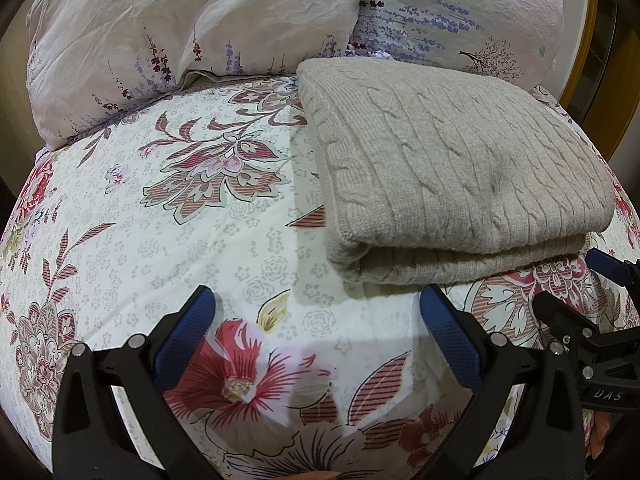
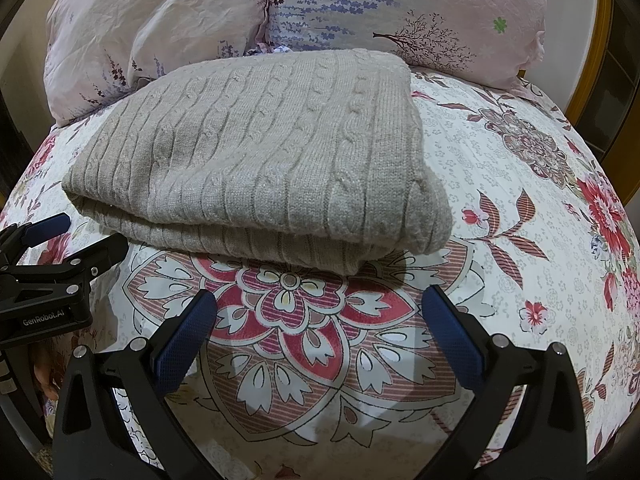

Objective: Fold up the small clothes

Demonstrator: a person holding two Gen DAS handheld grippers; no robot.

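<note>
A beige cable-knit sweater (image 1: 448, 168) lies folded in a thick rectangle on the floral bedsheet (image 1: 200, 240); it also shows in the right wrist view (image 2: 260, 160). My left gripper (image 1: 316, 320) is open and empty, just in front of the sweater's near left corner, over the sheet. My right gripper (image 2: 318, 320) is open and empty, just in front of the sweater's near folded edge. The right gripper shows at the right edge of the left wrist view (image 1: 576, 288). The left gripper shows at the left edge of the right wrist view (image 2: 72, 232).
Two pillows with lavender print lie behind the sweater, one on the left (image 1: 180, 28) and one on the right (image 1: 460, 12). A wooden bed frame (image 2: 600, 40) borders the right side. The floral sheet (image 2: 520, 200) extends on both sides of the sweater.
</note>
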